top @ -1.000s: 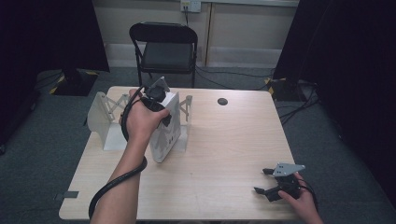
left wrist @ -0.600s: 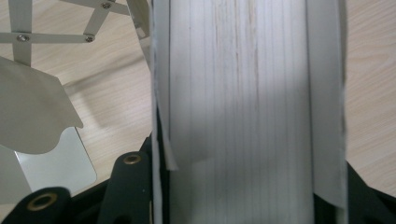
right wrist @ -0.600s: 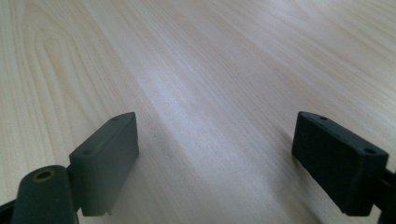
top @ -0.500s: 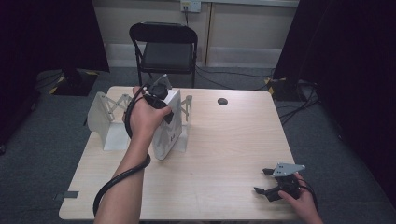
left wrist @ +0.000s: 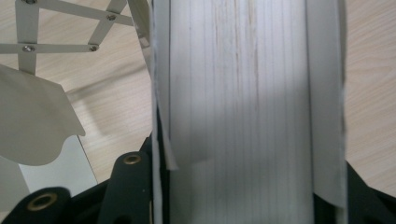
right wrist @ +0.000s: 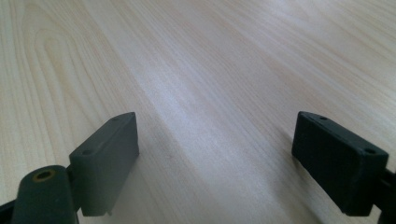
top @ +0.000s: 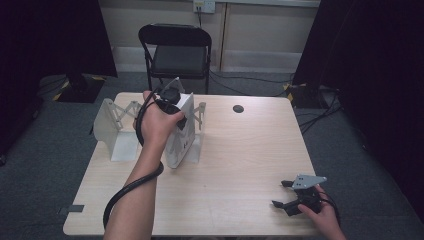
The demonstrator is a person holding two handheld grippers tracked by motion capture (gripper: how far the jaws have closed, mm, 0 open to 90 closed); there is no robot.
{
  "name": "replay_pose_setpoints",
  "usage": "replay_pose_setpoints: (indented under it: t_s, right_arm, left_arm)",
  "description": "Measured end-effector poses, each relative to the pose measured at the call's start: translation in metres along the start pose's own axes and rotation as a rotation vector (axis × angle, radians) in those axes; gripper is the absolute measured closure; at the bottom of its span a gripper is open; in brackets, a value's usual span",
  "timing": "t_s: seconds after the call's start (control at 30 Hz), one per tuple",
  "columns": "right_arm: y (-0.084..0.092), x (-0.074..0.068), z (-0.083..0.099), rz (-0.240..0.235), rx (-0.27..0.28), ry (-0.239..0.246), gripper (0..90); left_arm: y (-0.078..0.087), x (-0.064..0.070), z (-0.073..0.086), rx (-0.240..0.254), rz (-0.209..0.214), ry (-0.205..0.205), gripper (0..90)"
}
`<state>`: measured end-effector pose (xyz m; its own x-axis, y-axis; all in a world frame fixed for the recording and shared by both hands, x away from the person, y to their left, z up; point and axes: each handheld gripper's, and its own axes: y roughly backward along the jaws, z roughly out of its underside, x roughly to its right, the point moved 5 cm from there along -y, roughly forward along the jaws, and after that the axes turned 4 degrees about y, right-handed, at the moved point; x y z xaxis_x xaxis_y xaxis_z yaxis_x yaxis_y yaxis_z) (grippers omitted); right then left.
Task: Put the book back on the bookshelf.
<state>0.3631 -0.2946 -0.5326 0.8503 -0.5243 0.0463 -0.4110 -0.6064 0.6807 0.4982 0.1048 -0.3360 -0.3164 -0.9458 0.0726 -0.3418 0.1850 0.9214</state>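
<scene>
At the far left of the wooden table (top: pixel 240 165), the extendable white bookend rack (top: pixel 116 131) stands with its scissor-link bars stretching toward the middle; in the left gripper view those bars (left wrist: pixel 60 28) cross the upper left corner, with one curved white end plate (left wrist: pixel 32 121) below them. Just to the right of that plate, inside the rack's span, stands a thick white book (top: pixel 181 135), upright on its lower edge and leaning slightly. The left hand (top: pixel 155 122) comes down on the book's top edge with the left gripper (top: pixel 172 100), and its cable loops back along the forearm. In the left gripper view the book's page edge (left wrist: pixel 238 107) runs straight up the picture between the two black jaws, which are clamped on it from either side, one against each cover. The rack's right end plate (top: pixel 201 117) rises just beyond the book, and they may be touching, though the hand hides that spot. Farther right, a small dark round disc (top: pixel 238 108) lies near the table's far edge. At the near right corner, the right hand (top: pixel 322 217) holds the right gripper (top: pixel 284 194) low over bare wood, well apart from the book. Its jaws stand wide apart with nothing between them, and only tabletop grain shows past the pads (right wrist: pixel 109 154).
</scene>
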Motion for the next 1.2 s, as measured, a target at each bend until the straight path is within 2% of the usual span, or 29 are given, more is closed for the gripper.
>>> replay_pose_setpoints:
  t_s: [0.1, 0.23, 0.33, 0.5, 0.63, 1.2]
  right_arm:
    - [0.0, 0.0, 0.0, 0.0, -0.002, -0.002, 14.2]
    - [0.0, 0.0, 0.0, -0.001, 0.0, -0.001, 14.1]
    - [0.0, 0.0, 0.0, -0.001, 0.001, 0.0, 14.2]
    - [0.0, 0.0, 0.0, -0.002, 0.0, 0.0, 14.2]
    - [0.0, 0.0, 0.0, -0.002, 0.0, 0.0, 14.2]
    - [0.0, 0.0, 0.0, -0.001, 0.0, 0.0, 14.2]
  left_arm:
    - [-0.002, 0.0, -0.001, 0.0, -0.002, -0.001, 52.3]
    - [-0.004, 0.001, -0.004, 0.004, 0.005, 0.018, 52.2]
    - [-0.005, 0.001, -0.006, 0.007, 0.0, 0.009, 52.2]
    - [-0.008, 0.002, -0.007, 0.001, -0.008, 0.018, 52.2]
    - [-0.01, 0.003, -0.009, 0.015, -0.019, 0.007, 52.2]
    - [-0.018, 0.005, -0.017, 0.005, -0.02, 0.013, 52.2]
